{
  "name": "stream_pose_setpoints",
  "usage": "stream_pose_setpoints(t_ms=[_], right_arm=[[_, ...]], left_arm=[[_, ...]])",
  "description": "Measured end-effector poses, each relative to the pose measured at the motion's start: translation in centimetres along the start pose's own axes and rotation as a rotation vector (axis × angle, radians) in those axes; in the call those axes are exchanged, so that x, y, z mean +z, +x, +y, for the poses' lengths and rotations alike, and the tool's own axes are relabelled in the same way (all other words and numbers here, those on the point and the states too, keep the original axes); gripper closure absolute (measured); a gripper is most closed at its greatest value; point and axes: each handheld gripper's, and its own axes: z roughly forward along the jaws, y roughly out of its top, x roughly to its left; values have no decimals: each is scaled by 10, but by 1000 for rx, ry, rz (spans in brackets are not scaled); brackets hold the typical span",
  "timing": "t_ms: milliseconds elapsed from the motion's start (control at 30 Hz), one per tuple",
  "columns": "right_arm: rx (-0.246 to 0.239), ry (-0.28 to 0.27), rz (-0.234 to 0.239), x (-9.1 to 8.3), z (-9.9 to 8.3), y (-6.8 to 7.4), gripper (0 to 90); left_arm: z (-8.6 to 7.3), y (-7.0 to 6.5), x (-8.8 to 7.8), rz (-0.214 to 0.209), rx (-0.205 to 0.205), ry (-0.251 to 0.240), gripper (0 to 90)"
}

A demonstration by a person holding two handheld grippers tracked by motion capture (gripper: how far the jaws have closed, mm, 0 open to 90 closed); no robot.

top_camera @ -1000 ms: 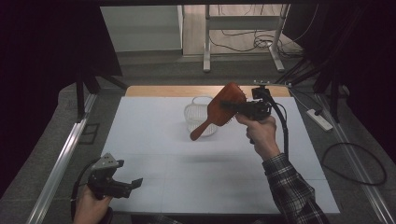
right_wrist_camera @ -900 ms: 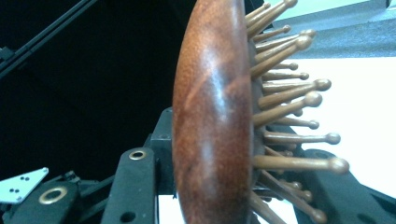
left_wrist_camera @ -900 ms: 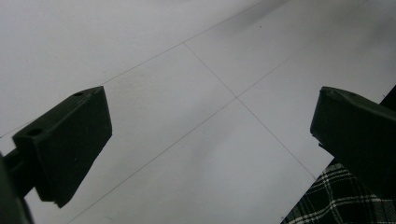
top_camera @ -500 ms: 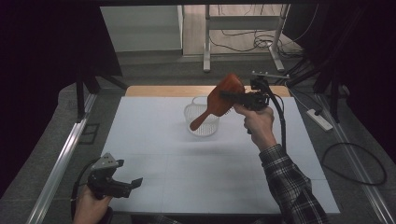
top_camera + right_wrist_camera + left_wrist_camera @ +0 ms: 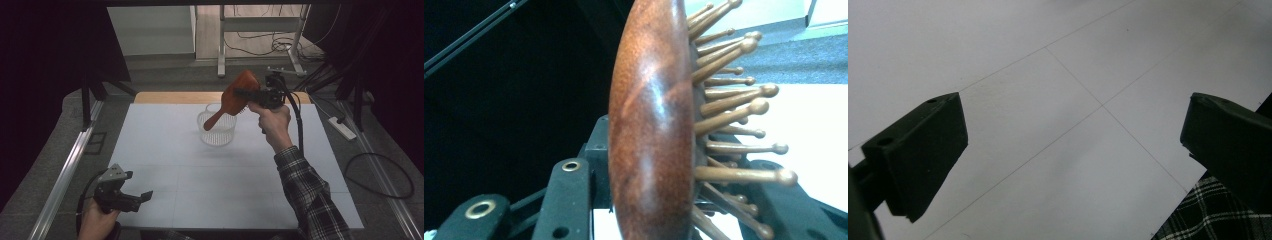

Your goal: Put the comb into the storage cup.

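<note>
A person's right hand (image 5: pixel 272 122) lifts the right gripper (image 5: pixel 250 94) above the far centre of a pale grey-white tabletop (image 5: pixel 260 180), w/ its jaws clenched on the oval head of a reddish-brown wooden paddle hairbrush (image 5: pixel 234 98). The brush hangs in the air, handle slanting down-left so its tip sits over, or just inside, the rim of a clear round ribbed plastic bowl (image 5: pixel 217 131); which of the two can't be told from the high view. The right gripper view shows the glossy curved back of the brush edge-on, ball-tipped wooden pins sticking out to one side, w/ one jaw against the back and the other among the pins. Likely risks: that grip looks uneven, pins on one side vs smooth polished wood on the other, so the head could twist or slip out. If lowered at this slant, the handle could catch the bowl's rim and tip or shove the bowl, which looks light. Near the front-left corner, the left gripper (image 5: pixel 131 196) hovers low over bare tabletop, jaws released and wide apart w/ nothing between. Count: 1 hairbrush, 1 bowl, 2 grippers, 1 tabletop. A plaid sleeve (image 5: pixel 312 197) covers the right forearm.
</note>
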Motion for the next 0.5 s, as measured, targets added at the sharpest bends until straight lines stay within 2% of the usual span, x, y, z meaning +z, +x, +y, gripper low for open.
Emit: stream_pose_setpoints(t_ms=[500], right_arm=[[-15,12,-54,18,4,-8,561]], left_arm=[[0,0,0,-2,-3,4,0]])
